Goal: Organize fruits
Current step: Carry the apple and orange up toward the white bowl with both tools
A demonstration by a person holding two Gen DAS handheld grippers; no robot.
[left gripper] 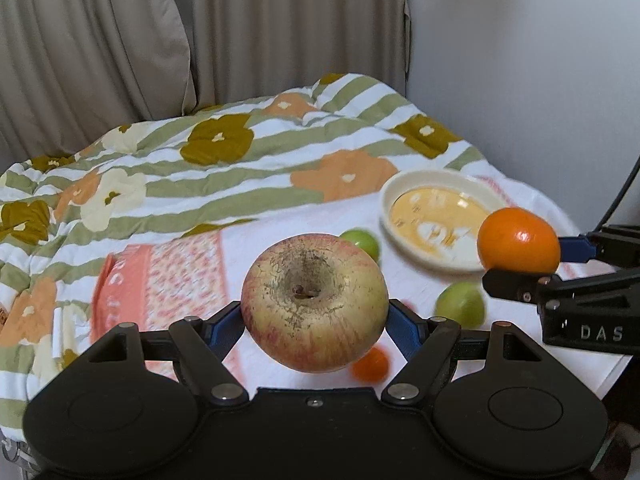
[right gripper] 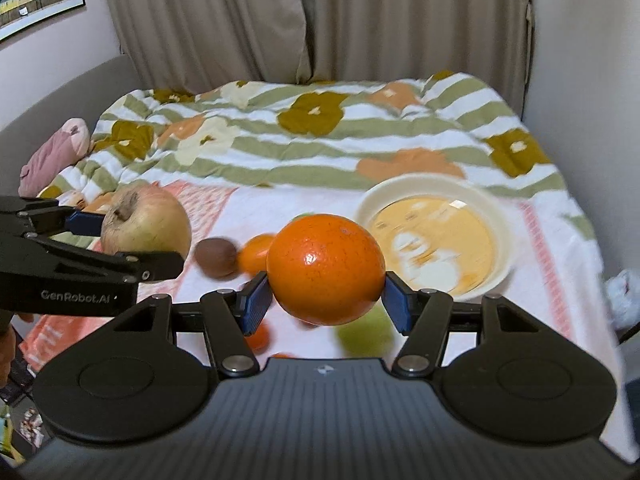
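An apple (left gripper: 314, 302) is clamped between the jaws of the left gripper (left gripper: 315, 322), held above the bed (left gripper: 248, 160). An orange (right gripper: 325, 270) is gripped likewise by the right gripper (right gripper: 326, 298), near a cream bowl (right gripper: 432, 196). Loose fruits are seen blurred below.
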